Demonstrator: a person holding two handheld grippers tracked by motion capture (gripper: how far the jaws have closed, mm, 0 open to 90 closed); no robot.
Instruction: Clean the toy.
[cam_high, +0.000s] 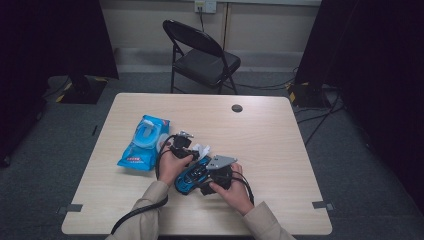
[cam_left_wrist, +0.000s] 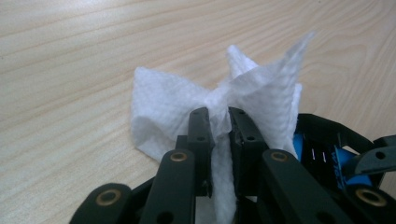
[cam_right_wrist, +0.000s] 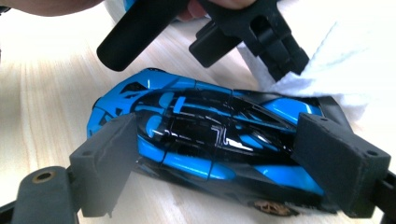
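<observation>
Blue plastic marks the wipes pack (cam_high: 144, 142), lying on the wooden table (cam_high: 280, 150) left of the toy car (cam_high: 192, 175). Just right of the pack, the left hand (cam_high: 172, 167) angles forward over the car's left side; its left gripper (cam_left_wrist: 218, 116) has the jaws pinched narrow on a white wipe (cam_left_wrist: 168, 109), bunched at the car's far end. The blue-and-black car lies on the table between both hands. On the car's right, the right hand (cam_high: 232, 187) leans inward, and the right gripper (cam_right_wrist: 233, 154) clamps the car nose to tail.
</observation>
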